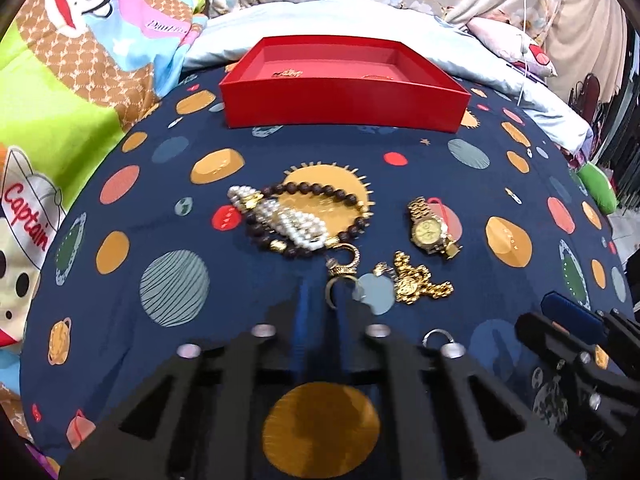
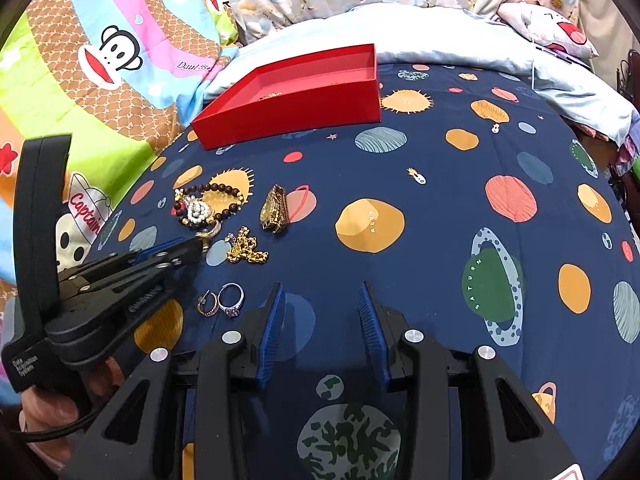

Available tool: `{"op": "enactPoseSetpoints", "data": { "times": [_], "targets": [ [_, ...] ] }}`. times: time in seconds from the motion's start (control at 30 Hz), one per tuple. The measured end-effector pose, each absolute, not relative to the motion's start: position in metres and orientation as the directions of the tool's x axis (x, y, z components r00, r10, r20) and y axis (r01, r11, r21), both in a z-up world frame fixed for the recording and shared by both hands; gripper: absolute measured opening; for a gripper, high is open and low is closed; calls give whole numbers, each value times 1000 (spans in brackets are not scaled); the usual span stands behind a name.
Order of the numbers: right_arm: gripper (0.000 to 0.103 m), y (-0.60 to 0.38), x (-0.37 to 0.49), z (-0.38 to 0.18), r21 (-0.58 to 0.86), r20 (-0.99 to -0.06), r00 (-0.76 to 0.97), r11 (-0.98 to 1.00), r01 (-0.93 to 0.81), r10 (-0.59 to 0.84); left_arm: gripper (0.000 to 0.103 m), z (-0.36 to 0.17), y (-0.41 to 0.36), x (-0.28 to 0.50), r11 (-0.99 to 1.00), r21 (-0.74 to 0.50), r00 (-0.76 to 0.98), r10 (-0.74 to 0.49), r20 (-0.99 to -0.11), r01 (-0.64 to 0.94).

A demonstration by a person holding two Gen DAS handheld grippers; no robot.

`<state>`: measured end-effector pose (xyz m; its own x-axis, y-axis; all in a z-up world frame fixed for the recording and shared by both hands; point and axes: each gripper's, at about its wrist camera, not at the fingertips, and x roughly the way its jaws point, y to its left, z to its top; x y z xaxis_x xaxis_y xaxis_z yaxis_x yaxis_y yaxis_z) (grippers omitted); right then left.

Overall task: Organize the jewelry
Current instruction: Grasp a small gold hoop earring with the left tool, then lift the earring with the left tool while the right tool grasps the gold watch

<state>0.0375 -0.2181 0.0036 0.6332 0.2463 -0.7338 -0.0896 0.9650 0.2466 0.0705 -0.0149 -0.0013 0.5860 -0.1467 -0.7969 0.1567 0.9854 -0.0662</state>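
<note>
While the left claw point(image 1: 335, 304) is pinching a gold ring point(image 1: 334, 294) between nearly closed fingers near the middle of the bed point(image 2: 440, 208), the right claw point(image 2: 322, 300) is hovering beside it with its blue pads point(image 2: 276, 320) wide apart and holding nothing. A bead bracelet point(image 1: 316, 216), pearl strand point(image 1: 288, 220), gold watch point(image 1: 430, 229) and gold chain point(image 1: 416, 284) are lying just beyond the ring. Two more rings point(image 2: 224, 302) are sitting nearer the front edge. The red box point(image 1: 344, 92) is resting toward the far edge, small gold pieces inside.
</note>
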Motion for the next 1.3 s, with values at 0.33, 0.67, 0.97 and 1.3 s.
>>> {"op": "enactPoseSetpoints", "data": {
  "times": [0.33, 0.67, 0.97, 1.3],
  "targets": [
    [38, -209, 44, 11, 245, -718, 645, 962, -117, 262, 0, 3, 15, 61, 980, -147, 579, -198, -791, 134],
    [38, -197, 64, 22, 249, -692, 667, 959, -138, 276, 4, 7, 11, 64, 965, -197, 553, -262, -791, 175],
    [38, -197, 68, 20, 258, -699, 659, 957, -129, 277, 36, 5, 0, 66, 964, -175, 562, -259, -786, 200],
    [38, -197, 76, 14, 259, -703, 653, 957, -133, 281, 21, 0, -4, 74, 968, -139, 569, -237, -787, 211]
  ]
}}
